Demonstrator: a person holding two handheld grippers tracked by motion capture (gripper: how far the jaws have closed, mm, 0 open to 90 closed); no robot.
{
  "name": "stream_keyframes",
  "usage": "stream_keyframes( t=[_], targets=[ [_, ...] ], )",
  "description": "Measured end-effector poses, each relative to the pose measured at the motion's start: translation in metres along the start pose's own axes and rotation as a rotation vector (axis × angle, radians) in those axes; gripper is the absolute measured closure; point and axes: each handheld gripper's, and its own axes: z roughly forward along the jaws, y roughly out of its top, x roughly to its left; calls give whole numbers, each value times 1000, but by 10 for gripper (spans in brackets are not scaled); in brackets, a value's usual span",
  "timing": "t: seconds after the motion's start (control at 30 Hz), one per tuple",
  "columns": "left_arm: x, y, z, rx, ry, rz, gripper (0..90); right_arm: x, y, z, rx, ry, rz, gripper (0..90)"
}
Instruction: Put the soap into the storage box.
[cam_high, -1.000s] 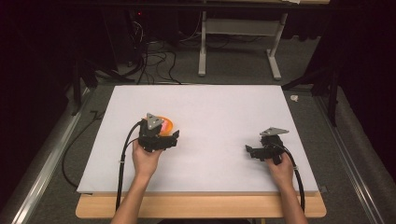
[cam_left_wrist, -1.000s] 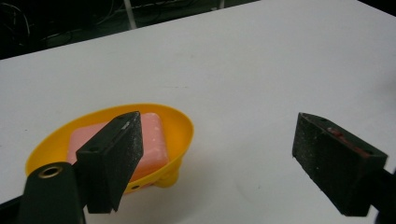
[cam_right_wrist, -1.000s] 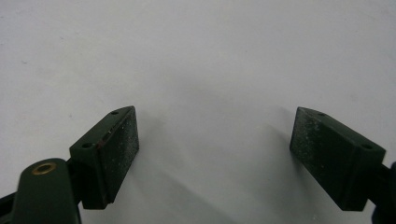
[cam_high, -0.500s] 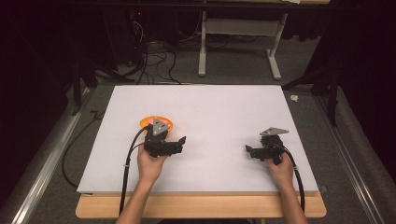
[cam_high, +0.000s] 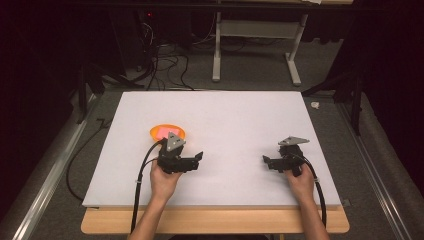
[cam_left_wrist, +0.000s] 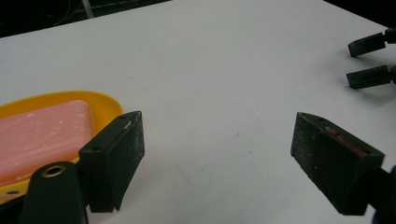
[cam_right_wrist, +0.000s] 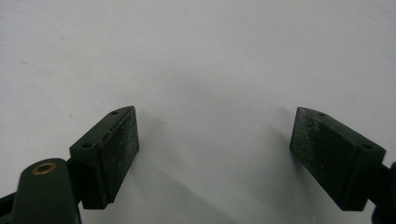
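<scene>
Fingers (cam_left_wrist: 114, 158) of the left gripper (cam_left_wrist: 217, 163) stand apart with bare white table (cam_high: 235, 120) between them, grasping nothing, though the jaws have just been closing a little; the right gripper (cam_right_wrist: 215, 158) is likewise spread wide over bare surface, holding nothing. Just beside the left gripper's near jaw sits a yellow-orange dish (cam_left_wrist: 100, 103) carrying a pink block (cam_left_wrist: 42, 135), neither touched by the pads. Seen from the high view, the dish (cam_high: 159, 129) lies just behind the left gripper (cam_high: 192, 162), well apart from the right gripper (cam_high: 272, 162).
</scene>
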Motion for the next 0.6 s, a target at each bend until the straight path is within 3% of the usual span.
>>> stream_keyframes(
  t=[0.6],
  targets=[
    [-12, -14, 10, 27, -69, -7, 185, 0, 0, 0, 0, 0, 2, 163]
  ],
)
